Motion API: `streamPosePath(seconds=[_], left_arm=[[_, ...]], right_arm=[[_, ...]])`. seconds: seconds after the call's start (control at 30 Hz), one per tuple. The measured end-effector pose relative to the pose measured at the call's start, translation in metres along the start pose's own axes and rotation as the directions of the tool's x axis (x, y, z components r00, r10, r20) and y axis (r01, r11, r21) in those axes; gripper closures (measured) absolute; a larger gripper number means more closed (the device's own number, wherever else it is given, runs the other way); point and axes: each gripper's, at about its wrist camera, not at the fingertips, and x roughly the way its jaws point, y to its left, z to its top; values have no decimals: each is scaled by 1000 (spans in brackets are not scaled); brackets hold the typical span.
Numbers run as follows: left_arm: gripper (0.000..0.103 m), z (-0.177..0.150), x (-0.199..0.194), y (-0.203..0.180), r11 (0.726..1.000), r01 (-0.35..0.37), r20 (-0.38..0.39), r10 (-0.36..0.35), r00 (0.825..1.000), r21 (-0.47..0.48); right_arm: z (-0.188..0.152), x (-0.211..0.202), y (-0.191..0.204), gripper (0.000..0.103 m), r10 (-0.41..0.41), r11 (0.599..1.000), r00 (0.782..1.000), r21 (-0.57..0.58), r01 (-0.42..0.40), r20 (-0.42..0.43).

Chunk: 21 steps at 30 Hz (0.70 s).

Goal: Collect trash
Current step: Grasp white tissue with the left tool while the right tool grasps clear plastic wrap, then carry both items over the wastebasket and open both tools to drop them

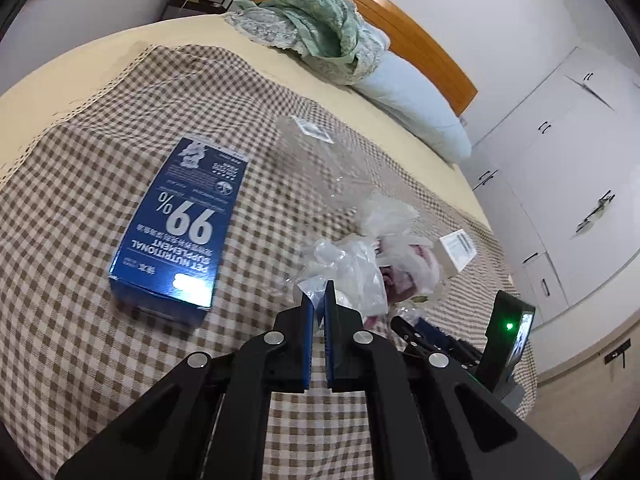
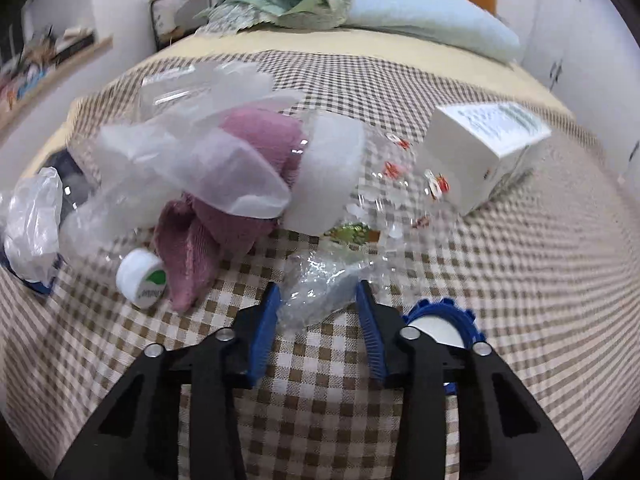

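Note:
My left gripper (image 1: 319,296) is shut, with a crumpled clear plastic bag (image 1: 352,268) pinched at its tips above the checked cloth (image 1: 100,160). In the right wrist view my right gripper (image 2: 318,300) has a wad of clear plastic film (image 2: 316,294) filling the gap between its blue pads (image 2: 266,320). Just beyond lies a heap: a pink cloth (image 2: 256,140) under translucent bags (image 2: 224,176), a white cap with a green leaf (image 2: 140,278), a printed clear wrapper (image 2: 408,184) and a white carton (image 2: 480,152). A blue pet-supplement box (image 1: 180,224) lies left of the heap.
A blue toothed ring with a white centre (image 2: 440,320) lies beside my right finger. A flat clear wrapper (image 1: 312,148) sits farther up the bed. A pillow (image 1: 412,100), a green blanket (image 1: 316,28) and the wooden headboard (image 1: 420,32) are at the far end, white wardrobes (image 1: 560,160) to the right.

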Motion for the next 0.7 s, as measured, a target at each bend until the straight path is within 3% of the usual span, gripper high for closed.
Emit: streamPosePath(seconds=[0.07,0.2,0.37,0.53,0.7], left_arm=[[101,0,0,-1,1000,6,0,-6,1000,-1],[101,3,-2,5,1000,-7,5,7,1000,-11],[101,2,-20,0,999,37,26,-37,999,-24],[101,-11,-84,-26,997,75,114,-73,991,-12],[101,-56,-158,-67,988,91,133,-108,985,124]], right_arm=[[-3,-12,1,72,13,1000,1000,7,-13,14],[-16,-72,9,73,2,999,990,-45,4,139],[-29,-143,-6,73,35,999,977,-37,-28,211],[-46,-210,-32,73,15,999,962,-40,-4,272],[-89,-273,-84,73,8,1000,953,2,-9,303]])
